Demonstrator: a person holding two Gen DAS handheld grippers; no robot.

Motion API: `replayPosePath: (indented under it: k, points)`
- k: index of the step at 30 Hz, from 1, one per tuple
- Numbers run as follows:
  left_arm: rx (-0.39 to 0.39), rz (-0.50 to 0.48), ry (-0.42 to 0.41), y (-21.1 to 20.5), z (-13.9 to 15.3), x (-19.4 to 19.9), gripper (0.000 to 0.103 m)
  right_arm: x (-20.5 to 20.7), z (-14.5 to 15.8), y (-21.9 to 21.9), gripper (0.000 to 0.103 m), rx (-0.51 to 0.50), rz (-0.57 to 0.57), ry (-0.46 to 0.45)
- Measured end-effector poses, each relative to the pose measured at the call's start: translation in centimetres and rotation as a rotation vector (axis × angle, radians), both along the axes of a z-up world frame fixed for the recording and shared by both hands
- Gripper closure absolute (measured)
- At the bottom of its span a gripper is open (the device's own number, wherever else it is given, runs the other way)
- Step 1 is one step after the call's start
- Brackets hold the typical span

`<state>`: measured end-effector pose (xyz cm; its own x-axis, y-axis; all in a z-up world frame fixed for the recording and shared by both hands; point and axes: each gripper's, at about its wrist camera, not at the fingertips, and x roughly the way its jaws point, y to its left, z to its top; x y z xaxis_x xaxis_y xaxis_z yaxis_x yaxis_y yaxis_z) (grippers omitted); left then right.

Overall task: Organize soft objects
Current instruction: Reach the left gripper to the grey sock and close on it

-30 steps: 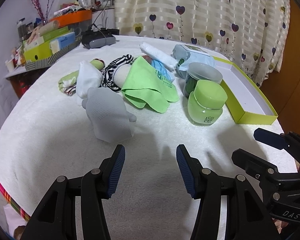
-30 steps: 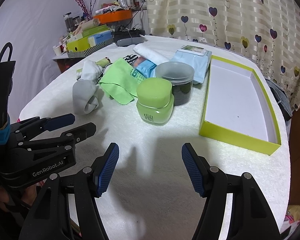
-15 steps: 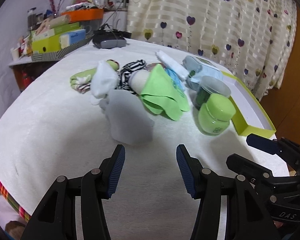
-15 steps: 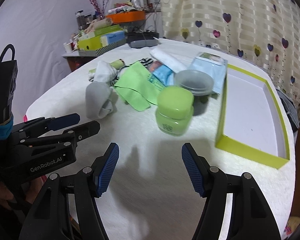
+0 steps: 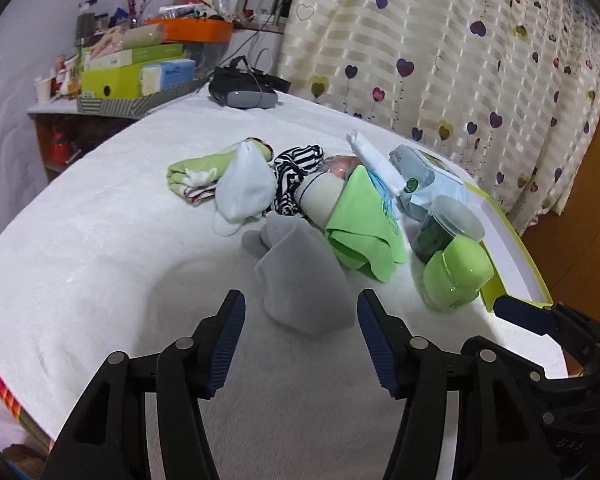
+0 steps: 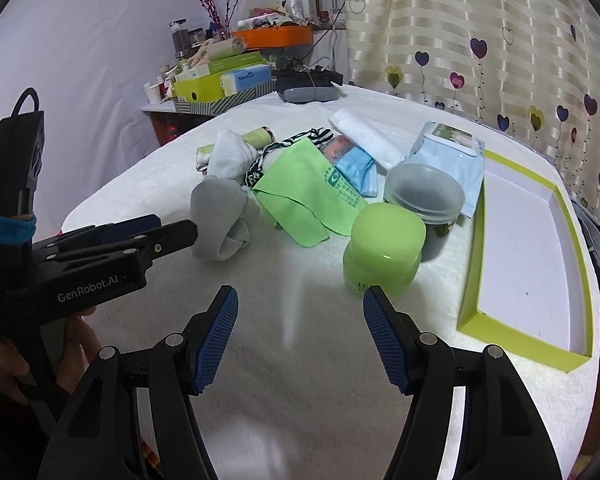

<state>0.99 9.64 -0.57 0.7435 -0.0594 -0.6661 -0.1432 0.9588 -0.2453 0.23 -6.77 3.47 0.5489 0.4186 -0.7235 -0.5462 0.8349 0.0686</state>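
A pile of soft things lies mid-table: a grey sock (image 5: 300,276) (image 6: 220,216), a green cloth (image 5: 360,220) (image 6: 308,192), a white sock (image 5: 242,188), a striped sock (image 5: 296,168), a green towel roll (image 5: 196,172) and a white rolled cloth (image 5: 376,160). An open yellow-green box (image 6: 524,240) stands at the right. My left gripper (image 5: 300,320) is open and empty, with the grey sock just ahead between its fingers. My right gripper (image 6: 300,320) is open and empty, low over the table in front of the green jar (image 6: 384,248).
A dark lidded jar (image 6: 424,196) and a wipes pack (image 6: 448,152) stand beside the box. A black device (image 5: 244,92) lies at the table's far end. A cluttered shelf (image 5: 140,68) stands at back left, a heart-print curtain (image 5: 460,40) behind.
My left gripper has moved forward and turned right until the grey sock sits just ahead between its fingers. My right gripper has moved forward toward the green jar. Both stay open.
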Motion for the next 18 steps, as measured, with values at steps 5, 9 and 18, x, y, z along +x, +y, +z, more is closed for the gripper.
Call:
replayPosePath:
  k: [5, 9, 18]
  points:
    - [-0.04, 0.002, 0.025, 0.4, -0.6, 1.5, 0.04, 0.4, 0.3, 0.2, 0.037, -0.001, 0.0, -0.01]
    - [-0.074, 0.01, 0.051, 0.6, -1.4, 2.4, 0.04, 0.6, 0.5, 0.2, 0.037, -0.006, -0.002, -0.015]
    - [-0.087, -0.028, 0.08, 0.5, -2.5, 3.8, 0.067, 1.3, 0.9, 0.6, 0.037, -0.017, -0.003, -0.03]
